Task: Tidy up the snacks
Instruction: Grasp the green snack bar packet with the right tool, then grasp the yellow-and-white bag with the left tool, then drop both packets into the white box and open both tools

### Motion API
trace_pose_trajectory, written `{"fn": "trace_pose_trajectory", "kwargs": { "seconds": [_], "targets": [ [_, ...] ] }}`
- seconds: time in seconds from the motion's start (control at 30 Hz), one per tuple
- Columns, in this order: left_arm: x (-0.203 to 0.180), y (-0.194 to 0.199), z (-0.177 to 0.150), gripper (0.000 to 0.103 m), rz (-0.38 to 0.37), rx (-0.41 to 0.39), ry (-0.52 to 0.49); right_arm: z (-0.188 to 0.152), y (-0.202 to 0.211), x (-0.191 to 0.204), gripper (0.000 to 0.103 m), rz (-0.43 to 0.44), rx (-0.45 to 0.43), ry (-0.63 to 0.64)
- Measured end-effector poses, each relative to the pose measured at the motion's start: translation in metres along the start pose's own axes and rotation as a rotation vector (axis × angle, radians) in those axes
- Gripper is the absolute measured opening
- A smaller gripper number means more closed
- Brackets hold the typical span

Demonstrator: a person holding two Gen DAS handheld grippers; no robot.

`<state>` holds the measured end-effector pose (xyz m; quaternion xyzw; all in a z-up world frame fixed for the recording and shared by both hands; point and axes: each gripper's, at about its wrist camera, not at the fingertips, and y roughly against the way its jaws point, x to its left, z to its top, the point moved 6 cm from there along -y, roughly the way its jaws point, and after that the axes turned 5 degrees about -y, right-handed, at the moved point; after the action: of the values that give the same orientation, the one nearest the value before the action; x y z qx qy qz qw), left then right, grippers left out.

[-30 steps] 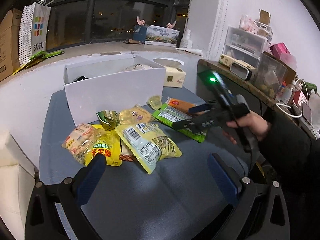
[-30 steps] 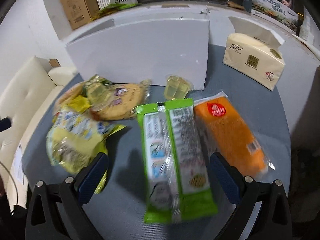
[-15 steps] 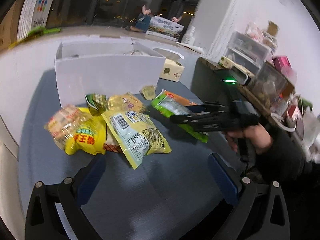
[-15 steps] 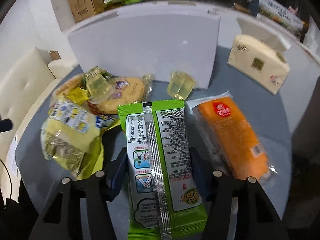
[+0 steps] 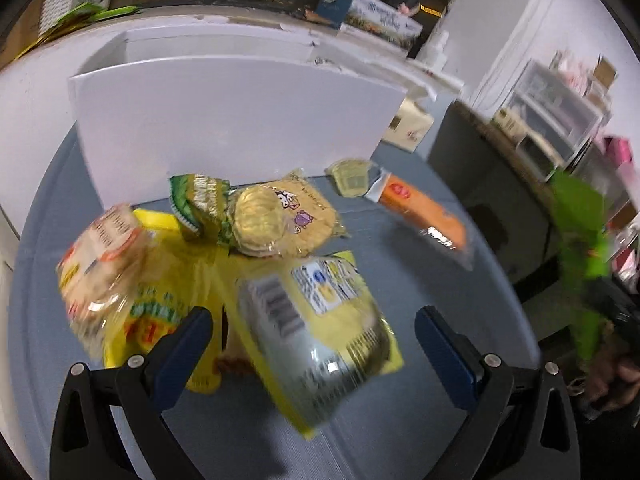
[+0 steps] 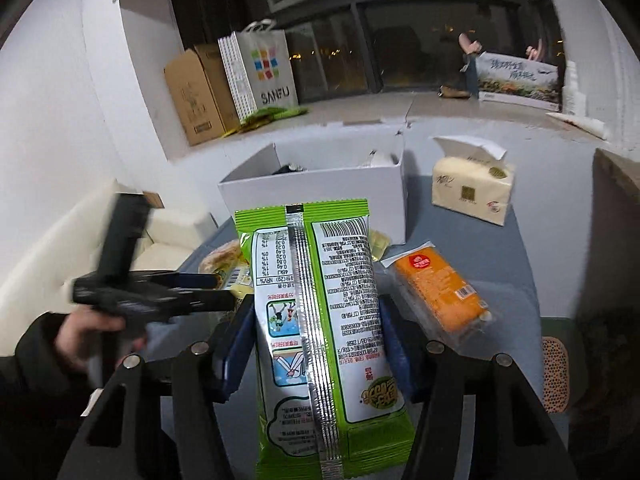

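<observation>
My right gripper [image 6: 316, 344] is shut on a green and white snack packet [image 6: 320, 320] and holds it lifted above the table; the packet shows blurred in the left wrist view [image 5: 580, 248]. My left gripper [image 5: 312, 332] is open, low over a yellow snack bag [image 5: 316, 328] in a heap of yellow packets [image 5: 132, 264]. An orange packet [image 6: 440, 292] lies on the grey table [image 5: 420, 288]. A white open box [image 6: 320, 192] stands behind the snacks.
A tissue pack [image 6: 472, 188] stands right of the box. A round biscuit pack [image 5: 276, 220] and a small jelly cup [image 5: 352, 176] lie before the box wall [image 5: 224, 120]. A cream sofa [image 6: 132, 236] is at the left, shelves with clutter [image 5: 560, 120] at the right.
My right gripper closed on the green packet and lifted it off the table. My left gripper moved forward and down over the yellow bags.
</observation>
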<state>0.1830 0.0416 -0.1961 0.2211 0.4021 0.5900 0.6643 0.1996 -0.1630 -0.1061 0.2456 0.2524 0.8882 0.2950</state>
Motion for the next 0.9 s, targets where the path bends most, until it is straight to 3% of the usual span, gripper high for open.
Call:
{"fn": "trace_pose_trajectory", "kwargs": {
  "seconds": [0.07, 0.1, 0.13, 0.17, 0.2, 0.43, 0.6, 0.77, 0.9],
  "targets": [
    [-0.004, -0.008, 0.004, 0.093, 0.007, 0.004, -0.022, -0.002, 0.005, -0.003, 0.063, -0.006, -0.007, 0.002],
    [-0.006, -0.009, 0.005, 0.067, 0.013, -0.002, -0.036, -0.004, 0.008, -0.004, 0.063, -0.003, -0.012, -0.004],
    [-0.012, -0.007, 0.006, 0.055, 0.020, -0.011, -0.066, -0.005, 0.008, -0.005, 0.063, -0.004, -0.013, -0.006],
    [-0.014, -0.005, 0.006, 0.052, 0.016, -0.024, -0.080, -0.006, 0.007, -0.007, 0.063, -0.008, -0.009, -0.008],
    [-0.020, 0.001, 0.005, 0.041, 0.013, -0.042, -0.104, -0.006, 0.006, -0.009, 0.063, -0.010, -0.010, -0.013],
    [-0.044, 0.048, 0.001, 0.027, -0.014, -0.159, -0.172, -0.010, 0.010, -0.014, 0.063, 0.006, -0.021, -0.043],
    [-0.042, 0.101, 0.010, 0.026, -0.025, -0.280, -0.146, -0.007, 0.012, -0.009, 0.063, 0.002, -0.037, -0.036],
    [-0.022, 0.158, 0.045, 0.026, 0.003, -0.439, -0.103, 0.013, 0.008, -0.003, 0.063, 0.011, -0.059, -0.037],
    [0.003, 0.193, 0.094, 0.026, 0.088, -0.545, -0.116, 0.057, -0.006, 0.009, 0.063, 0.052, -0.092, -0.048]
  ]
}}
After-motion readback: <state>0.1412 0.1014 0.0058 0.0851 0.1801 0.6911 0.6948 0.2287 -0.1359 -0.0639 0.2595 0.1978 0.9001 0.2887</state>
